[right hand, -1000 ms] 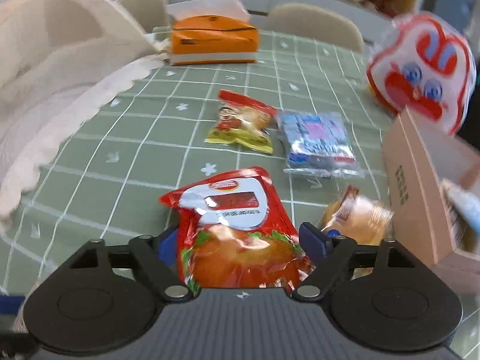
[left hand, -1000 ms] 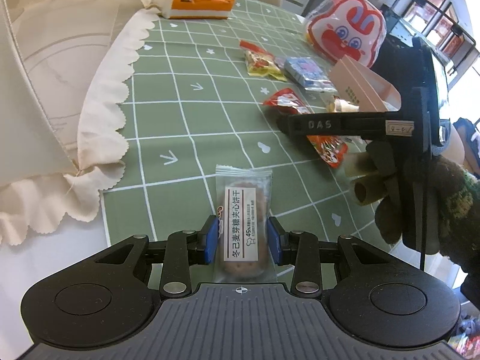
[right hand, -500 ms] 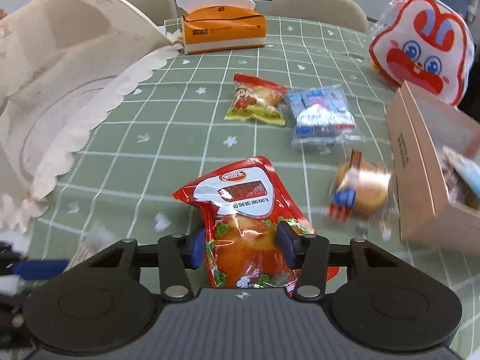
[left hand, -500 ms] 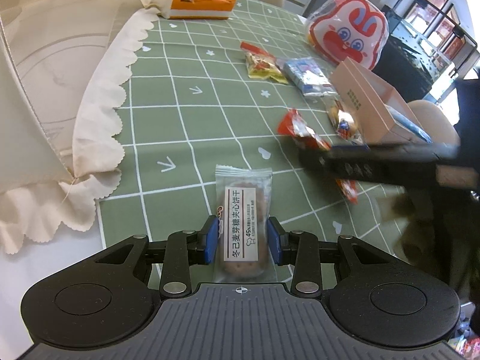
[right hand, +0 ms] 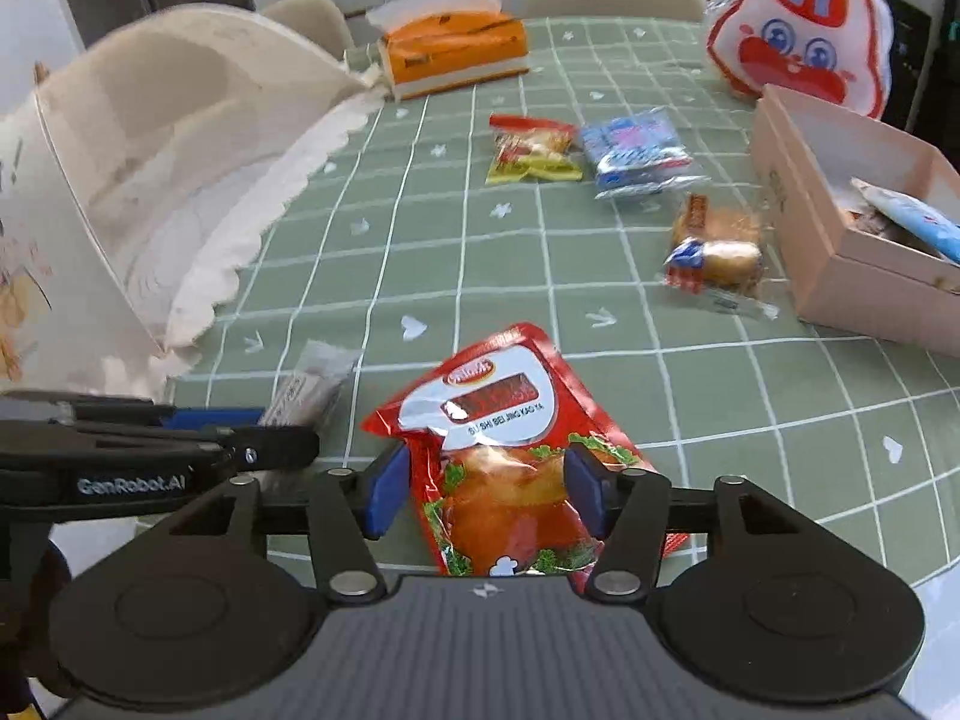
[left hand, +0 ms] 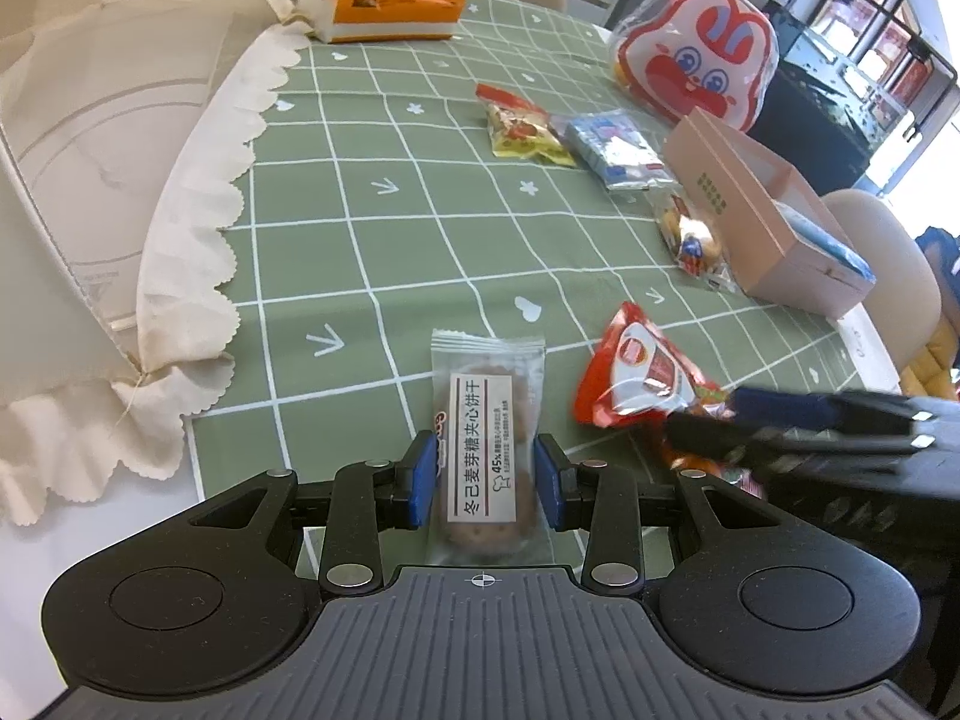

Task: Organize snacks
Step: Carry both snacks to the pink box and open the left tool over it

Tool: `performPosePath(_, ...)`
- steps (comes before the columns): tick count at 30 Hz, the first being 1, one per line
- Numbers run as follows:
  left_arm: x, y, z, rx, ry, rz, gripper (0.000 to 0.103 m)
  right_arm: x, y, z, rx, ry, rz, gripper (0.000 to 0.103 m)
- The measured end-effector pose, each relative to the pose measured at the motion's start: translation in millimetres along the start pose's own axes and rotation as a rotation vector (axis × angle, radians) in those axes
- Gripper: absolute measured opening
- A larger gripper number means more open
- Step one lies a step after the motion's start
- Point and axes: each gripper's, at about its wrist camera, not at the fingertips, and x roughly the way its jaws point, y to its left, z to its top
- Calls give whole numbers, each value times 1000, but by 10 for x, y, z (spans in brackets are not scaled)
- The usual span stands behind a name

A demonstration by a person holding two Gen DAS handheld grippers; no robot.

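On a green checked tablecloth [left hand: 420, 222], two handheld grippers work side by side among scattered snacks. At left, the left gripper [left hand: 487, 483] clamps its blue pads against both sides of a clear-wrapped biscuit [left hand: 485, 456], which lies lengthwise at the near edge of the cloth. Just beside it, the right gripper [right hand: 487, 489] straddles the lower half of a red pouch [right hand: 498, 450]; its jaws have just been opening, and its left pad stands slightly clear of the foil while the right pad sits at the pouch's edge, so the hold looks loosened rather than firm. Farther back, a yellow packet [right hand: 531, 150] and a blue packet [right hand: 639, 150] lie next to each other, with a small wrapped bun [right hand: 717, 249] nearer, just beside a pink box [right hand: 852, 252]. Inside the open box, a pale blue wrapper [right hand: 912, 219] shows. Behind the box sits a rabbit-face bag [right hand: 798, 24], and an orange tissue box [right hand: 456, 51] stands at the far side. Cream scalloped fabric [left hand: 198, 228] overlaps the cloth along the left.
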Motion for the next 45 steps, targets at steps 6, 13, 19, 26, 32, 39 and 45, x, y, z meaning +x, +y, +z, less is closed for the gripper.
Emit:
performPosePath(6,10,-56,10,27,6,26,40,-54,-329,-7,70,-90,-179,68)
performPosePath(13,21,-90,11,43,8,41,40,130,-519,-166,32,-14,-302,52)
performPosePath(19,22,-95,13,45,7,43,40,29,-333,-343,8,16,-197,53)
performPosePath(26,24,-92,17,49,6,42,40,-102,-212,-317,117,-30,-89,68)
performPosePath(32,-21,-55,-15,49,-2,72,40,94,-100,-176,290,41,0,76)
performPosePath(39,-162,191,-77,-3,-24,97,40,301,131,-21,285,50,-73,92)
performPosePath(45,-193,260,-93,-23,-33,79,40,458,347,-22,188,39,-171,103)
